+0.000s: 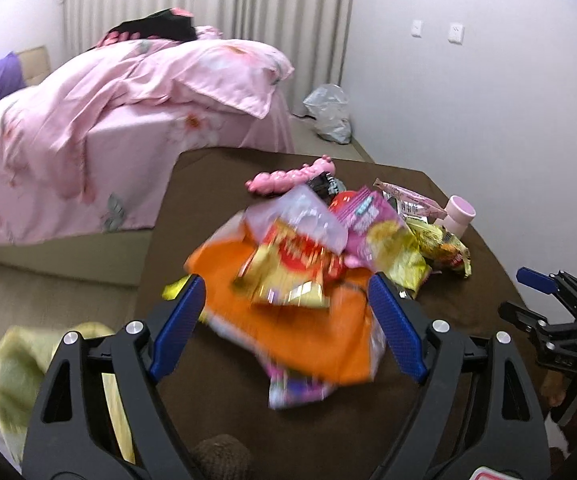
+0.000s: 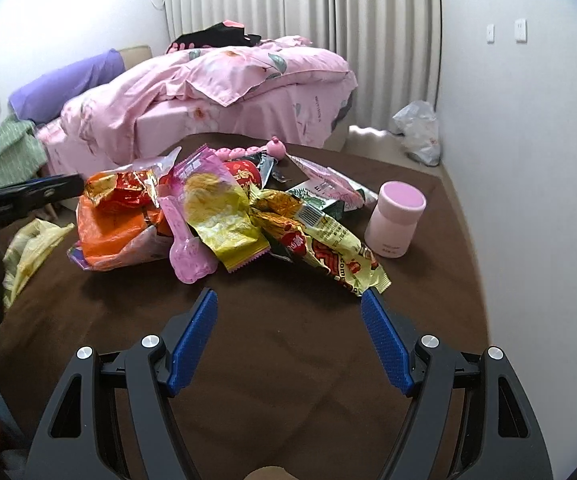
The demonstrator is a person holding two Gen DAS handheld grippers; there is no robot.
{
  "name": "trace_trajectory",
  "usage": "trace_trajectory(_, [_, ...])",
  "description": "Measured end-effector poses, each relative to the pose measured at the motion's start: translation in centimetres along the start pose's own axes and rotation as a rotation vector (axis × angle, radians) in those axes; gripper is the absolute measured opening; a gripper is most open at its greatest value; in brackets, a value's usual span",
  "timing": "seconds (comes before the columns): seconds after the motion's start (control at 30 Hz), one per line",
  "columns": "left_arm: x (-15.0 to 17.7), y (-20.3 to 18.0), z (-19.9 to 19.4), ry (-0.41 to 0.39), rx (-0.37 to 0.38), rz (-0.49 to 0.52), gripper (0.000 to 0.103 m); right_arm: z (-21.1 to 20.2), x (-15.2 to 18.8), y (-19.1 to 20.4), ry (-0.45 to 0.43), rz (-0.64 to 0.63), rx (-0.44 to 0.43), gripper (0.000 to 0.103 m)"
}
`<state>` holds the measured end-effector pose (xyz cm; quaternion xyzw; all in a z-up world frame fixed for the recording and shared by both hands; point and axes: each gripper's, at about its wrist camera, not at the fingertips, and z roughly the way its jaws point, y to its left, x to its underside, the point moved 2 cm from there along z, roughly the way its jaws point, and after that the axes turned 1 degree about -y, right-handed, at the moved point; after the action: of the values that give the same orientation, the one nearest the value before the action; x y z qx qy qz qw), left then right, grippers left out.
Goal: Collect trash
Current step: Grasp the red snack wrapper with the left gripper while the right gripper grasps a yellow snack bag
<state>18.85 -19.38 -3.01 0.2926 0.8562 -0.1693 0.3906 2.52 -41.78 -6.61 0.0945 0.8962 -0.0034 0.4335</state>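
Observation:
A heap of snack wrappers lies on the brown table (image 2: pixel 272 352). An orange bag (image 1: pixel 308 328) with a red and gold wrapper (image 1: pixel 292 268) on it sits between the blue fingers of my left gripper (image 1: pixel 286 284), which is open; this part is blurred. My right gripper (image 2: pixel 290 300) is open and empty, just short of a yellow printed wrapper (image 2: pixel 340 256). The orange bag (image 2: pixel 116 232), a yellow wrapper (image 2: pixel 224 220) and a pink wrapper (image 2: pixel 188 252) show in the right wrist view. The right gripper (image 1: pixel 544 292) appears at the right edge of the left wrist view.
A pink cup (image 2: pixel 396 220) stands at the table's right side, also seen in the left wrist view (image 1: pixel 458 218). A pink toy (image 1: pixel 288 176) lies at the far edge. A pink-covered bed (image 1: pixel 108 120) is behind. A yellowish plastic bag (image 1: pixel 44 376) hangs at the table's left. A clear bag (image 1: pixel 330 112) lies by the wall.

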Motion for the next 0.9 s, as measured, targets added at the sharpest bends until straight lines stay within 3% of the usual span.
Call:
trace_trajectory(0.1, [-0.6,0.1,2.9,0.069,-0.009,0.047,0.077,1.1,0.1,-1.0,0.025,0.025,-0.049,0.071])
trace_trajectory(0.13, [-0.8,0.2,4.0,0.096,-0.01,0.044,0.073,1.6,0.0,-1.3,0.037,0.022,-0.047,0.071])
trace_trajectory(0.27, [-0.3,1.2,5.7,0.168,0.032,-0.032,0.059,2.5,-0.3,-1.8,0.041,-0.006,-0.028,0.071])
trace_trajectory(0.43, [0.3,1.3,4.3,0.143,0.057,-0.079,0.045,3.8,-0.7,-2.2,0.081,0.004,-0.114,0.071])
trace_trajectory(0.57, [1.0,0.5,2.2,0.115,0.06,-0.093,0.041,4.0,-0.9,-1.2,0.078,-0.044,-0.145,0.072])
trace_trajectory(0.67, [1.6,-0.3,0.6,0.103,0.072,-0.102,0.04,4.0,-0.8,-0.5,0.094,-0.099,-0.102,0.072])
trace_trajectory(0.8, [2.7,-1.6,-1.6,0.107,0.156,-0.128,0.04,3.7,-1.0,-1.1,0.093,-0.113,-0.005,0.072])
trace_trajectory(0.9, [4.0,-2.9,-2.7,0.108,0.155,-0.107,0.04,3.3,-1.4,-2.2,0.059,-0.088,0.023,0.072])
